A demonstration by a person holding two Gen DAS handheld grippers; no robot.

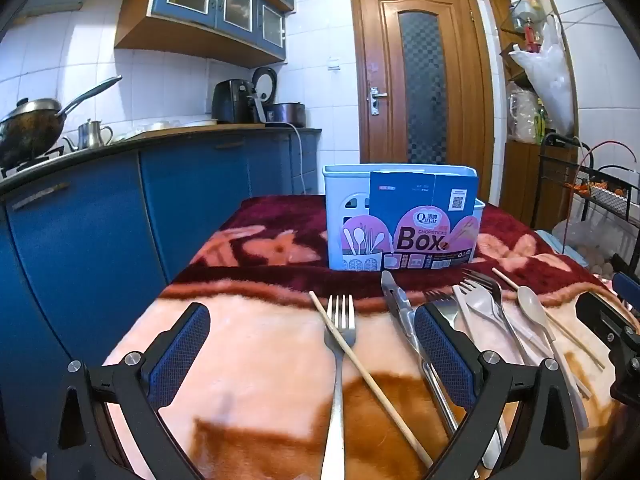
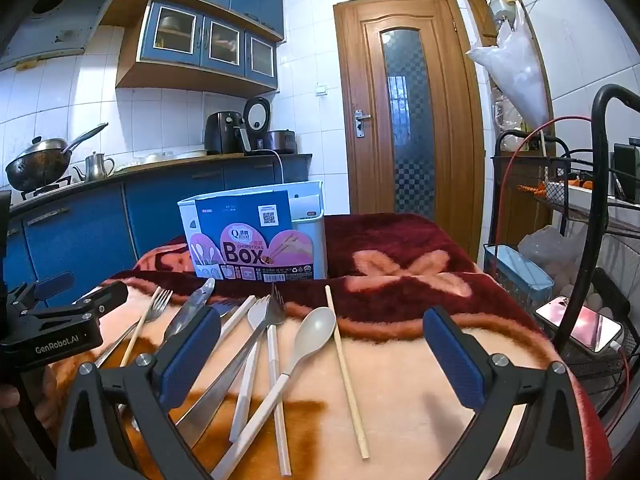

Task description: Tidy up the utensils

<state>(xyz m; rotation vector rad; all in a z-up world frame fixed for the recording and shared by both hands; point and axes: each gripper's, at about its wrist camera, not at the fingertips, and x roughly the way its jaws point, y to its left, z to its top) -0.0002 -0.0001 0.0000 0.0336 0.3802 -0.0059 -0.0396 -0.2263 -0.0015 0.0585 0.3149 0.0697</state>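
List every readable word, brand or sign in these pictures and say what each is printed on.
"Box": card sleeve on the white utensil holder.
"CHOPSTICKS": same sleeve, above "Box".
"Qinar", roughly: sleeve's logo, partly blurred.
"GenRobot.AI": body of the left gripper, seen from the right wrist.
QR code, small Chinese characters, bottom-strip icons and barcode: too small to read.

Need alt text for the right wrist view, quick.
Open right gripper hovers over utensils scattered on a blanket: a beige spoon, a chopstick, forks. A white chopsticks box stands behind them.
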